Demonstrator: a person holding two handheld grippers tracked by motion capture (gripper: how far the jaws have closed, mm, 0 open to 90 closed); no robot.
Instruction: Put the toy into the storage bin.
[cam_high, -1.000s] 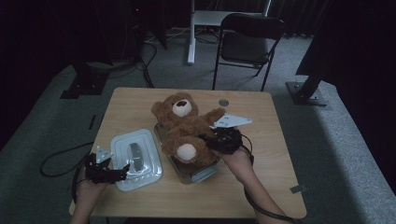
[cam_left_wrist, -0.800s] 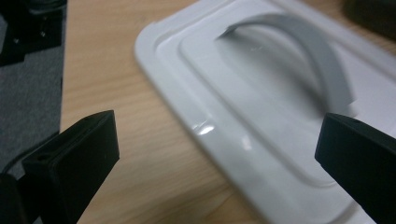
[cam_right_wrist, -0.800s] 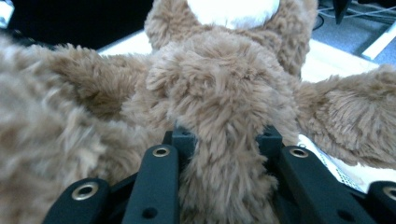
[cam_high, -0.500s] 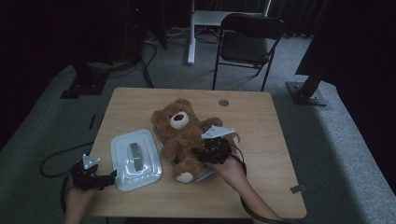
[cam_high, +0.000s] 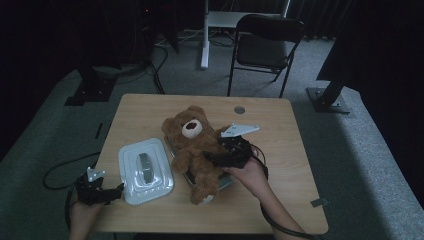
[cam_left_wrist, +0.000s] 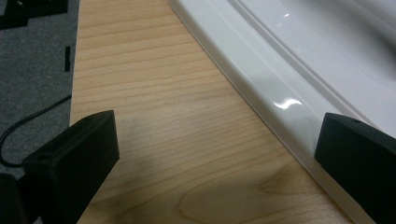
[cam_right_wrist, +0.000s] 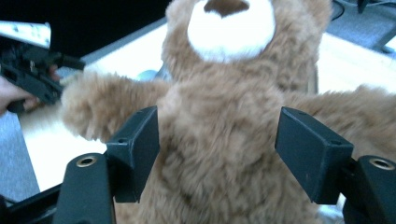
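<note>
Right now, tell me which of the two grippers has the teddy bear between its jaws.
The right gripper: its open jaws flank the teddy bear, having just been opening. The left gripper sits by the white lid.

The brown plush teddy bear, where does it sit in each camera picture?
High view: brown plush teddy bear at table centre, beside the white plastic lid.
Left gripper view: no bear; the lid's rim crosses top right.
Right gripper view: bear between the open jaws.
Shared landmark: light wooden table.

Recording lab or studio: black curtains are enclosing a grey carpeted floor (cam_high: 350, 150); cables (cam_high: 165, 55) are trailing past stand bases; a folding chair (cam_high: 265, 47) is facing one wooden table (cam_high: 280, 150).
</note>
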